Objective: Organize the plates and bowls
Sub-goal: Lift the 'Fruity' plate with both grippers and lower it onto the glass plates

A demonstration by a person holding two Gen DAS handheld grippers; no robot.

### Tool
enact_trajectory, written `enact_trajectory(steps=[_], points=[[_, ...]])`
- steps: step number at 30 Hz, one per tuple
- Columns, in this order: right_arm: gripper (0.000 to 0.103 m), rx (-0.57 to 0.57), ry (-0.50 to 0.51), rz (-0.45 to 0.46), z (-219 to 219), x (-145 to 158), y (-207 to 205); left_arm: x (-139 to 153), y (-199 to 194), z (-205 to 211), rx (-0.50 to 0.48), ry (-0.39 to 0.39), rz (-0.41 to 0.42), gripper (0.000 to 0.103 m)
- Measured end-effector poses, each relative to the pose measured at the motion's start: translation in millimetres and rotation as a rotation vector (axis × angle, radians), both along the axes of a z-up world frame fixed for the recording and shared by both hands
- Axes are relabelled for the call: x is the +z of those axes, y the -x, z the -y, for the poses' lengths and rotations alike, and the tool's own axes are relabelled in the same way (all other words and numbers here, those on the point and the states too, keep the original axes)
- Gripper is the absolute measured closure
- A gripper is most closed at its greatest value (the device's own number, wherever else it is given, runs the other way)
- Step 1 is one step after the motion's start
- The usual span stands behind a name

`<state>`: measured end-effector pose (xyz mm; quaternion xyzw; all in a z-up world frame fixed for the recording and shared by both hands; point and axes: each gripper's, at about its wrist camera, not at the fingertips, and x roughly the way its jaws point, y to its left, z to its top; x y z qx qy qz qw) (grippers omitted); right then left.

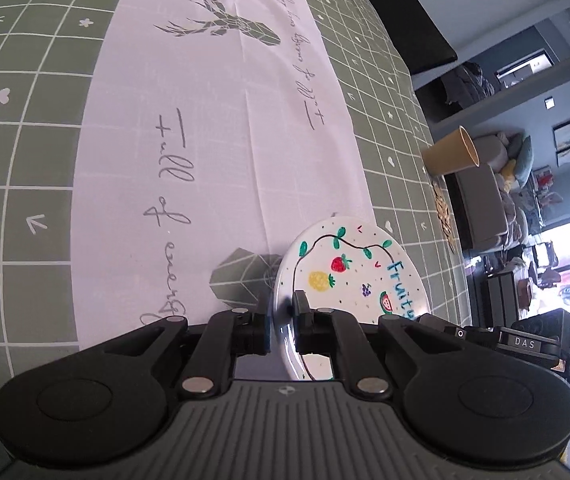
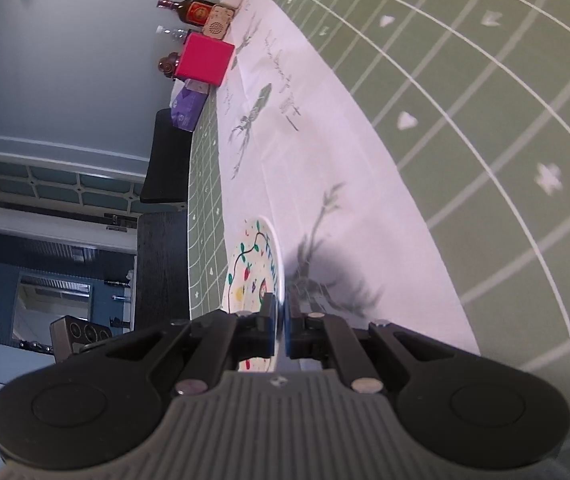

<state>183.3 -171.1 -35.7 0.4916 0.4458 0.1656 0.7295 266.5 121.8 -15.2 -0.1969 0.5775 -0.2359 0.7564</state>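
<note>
Left fingers (image 1: pixel 281 309): clamped on plate (image 1: pixel 349 276) rim
Right fingers (image 2: pixel 281 308): clamped on plate (image 2: pixel 251 268) rim
Plate: above runner (image 1: pixel 205 120)

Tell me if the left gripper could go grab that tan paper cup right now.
Probably not: the left gripper is shut on the fruit plate, as is the right gripper. The cup stands unobstructed.

Green gridded table (image 1: pixel 25 152); white runner (image 1: pixel 205 120) along it
</note>
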Motion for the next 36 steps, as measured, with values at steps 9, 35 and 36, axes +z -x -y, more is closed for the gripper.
enact_trajectory(steps=[9, 35, 36], points=[[0.101, -0.010, -0.026, -0.040, 15.4, 1.4, 43.5, 6.6, 22.4, 30.1, -0.135, -0.052, 0.017, 0.093], [0.101, 0.053, -0.001, -0.166, 7.9, -24.2, 110.3, 1.3, 67.3, 84.1, -0.436, -0.295, 0.081, 0.086], [0.101, 0.051, -0.004, -0.170, 8.1, -25.1, 110.0, 2.2, 67.8, 84.7, -0.438, -0.302, 0.090, 0.086]])
